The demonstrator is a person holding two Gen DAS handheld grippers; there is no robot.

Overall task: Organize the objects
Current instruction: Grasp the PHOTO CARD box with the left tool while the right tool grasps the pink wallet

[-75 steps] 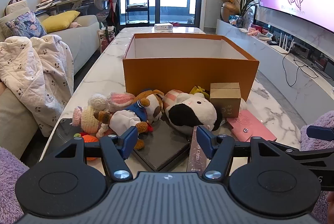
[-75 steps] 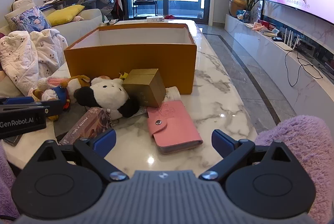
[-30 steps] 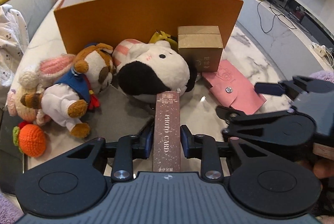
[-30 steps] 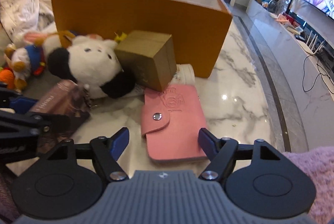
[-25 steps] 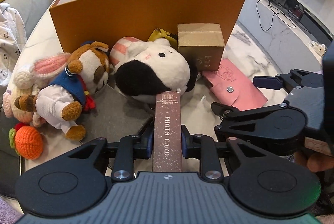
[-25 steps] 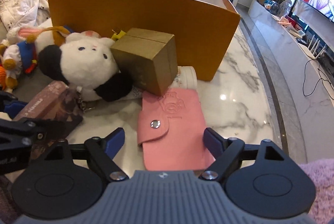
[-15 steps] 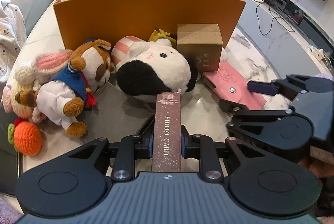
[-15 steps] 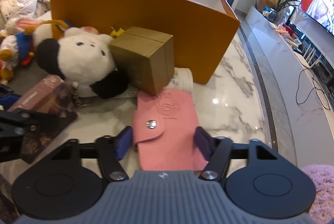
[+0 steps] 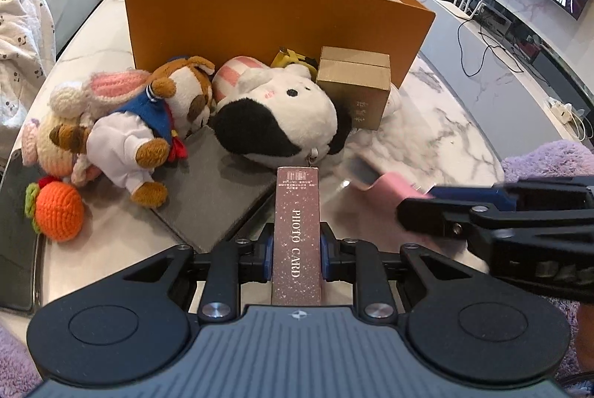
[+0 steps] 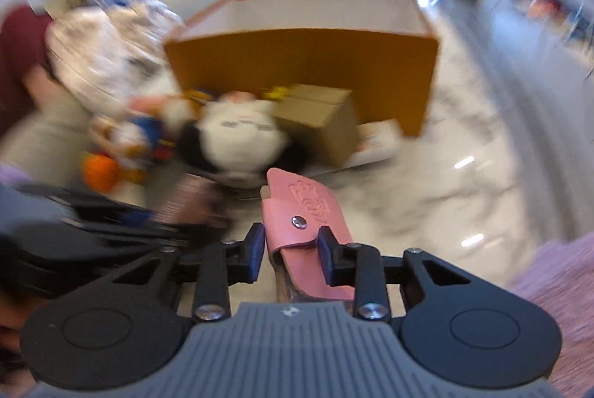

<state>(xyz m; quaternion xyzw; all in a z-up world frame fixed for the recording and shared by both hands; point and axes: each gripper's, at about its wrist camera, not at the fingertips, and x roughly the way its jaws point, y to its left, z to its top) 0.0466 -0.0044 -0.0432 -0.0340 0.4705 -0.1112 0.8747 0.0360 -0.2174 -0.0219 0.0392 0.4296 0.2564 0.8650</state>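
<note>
Here the left tool (image 9: 295, 255) clamps the photo card box (image 9: 297, 231), the right tool (image 10: 291, 251) (jaws closing) pinches the pink wallet (image 10: 302, 216).

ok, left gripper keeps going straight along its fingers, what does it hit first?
Likely the black-and-white plush: the photo card box held in the left gripper points at it, tip nearly touching. Depth unclear.

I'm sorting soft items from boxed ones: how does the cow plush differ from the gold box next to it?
The cow plush is rounded, soft and black-and-white; the gold box is a flat-sided, sharp-edged cardboard cube in one colour. The plush looks larger and lies slumped on its side, while the box stands squarely. The plush has a face; the box has faint print. Both sit on the marble table before the orange bin, ungripped.
</note>
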